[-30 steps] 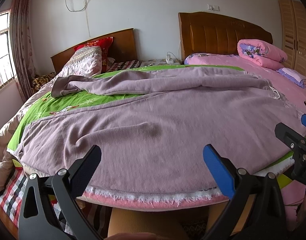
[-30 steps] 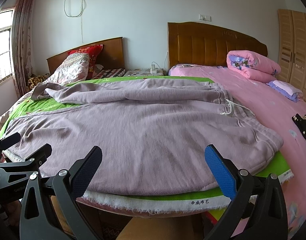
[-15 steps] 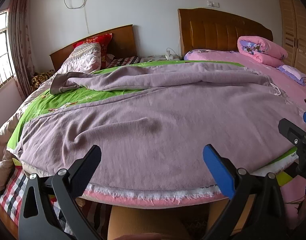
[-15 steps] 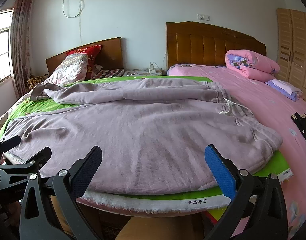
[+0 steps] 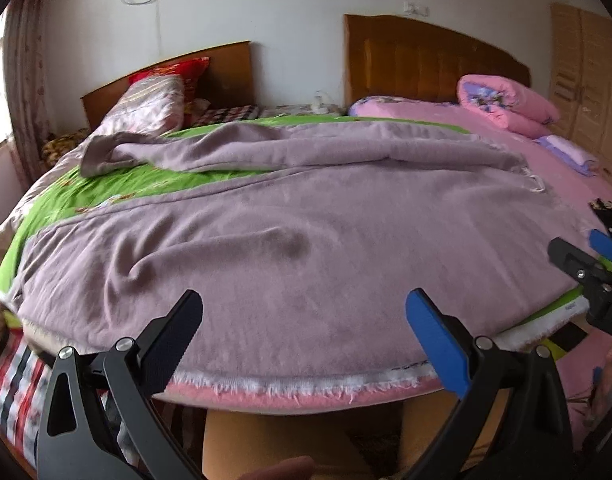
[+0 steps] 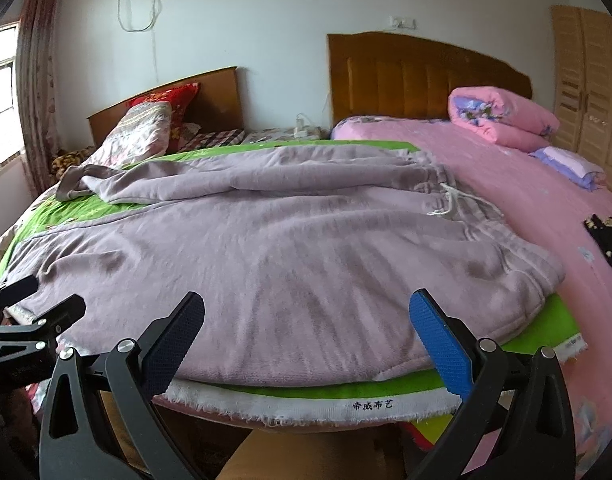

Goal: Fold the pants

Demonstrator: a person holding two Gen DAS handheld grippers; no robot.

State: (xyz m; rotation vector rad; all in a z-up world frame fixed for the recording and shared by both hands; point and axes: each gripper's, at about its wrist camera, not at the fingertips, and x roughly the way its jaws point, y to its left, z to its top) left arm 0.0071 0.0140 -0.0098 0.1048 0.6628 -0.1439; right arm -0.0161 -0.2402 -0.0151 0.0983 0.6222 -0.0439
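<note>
Mauve sweatpants [image 5: 290,240] lie spread across a green cloth [image 5: 106,188] on the bed, waistband and white drawstring [image 6: 446,204] to the right, one leg bunched at the far left [image 6: 106,184]. My left gripper [image 5: 302,328] is open and empty just above the pants' near edge. My right gripper [image 6: 306,328] is open and empty, low over the near edge toward the waist end. Each gripper shows at the edge of the other's view, the right one [image 5: 586,276] and the left one [image 6: 26,320].
The green cloth's frayed white hem [image 6: 306,400] hangs over the bed's front edge. A pink sheet [image 6: 526,200] covers the right bed, with a rolled pink quilt [image 6: 502,116] and a folded item [image 6: 566,164]. Pillows [image 6: 146,132] and wooden headboards [image 6: 418,72] stand at the back.
Both grippers have moved forward and slightly lower toward the pants' near edge; the pants fill more of each view. The pants have not moved and the jaws stay open.
</note>
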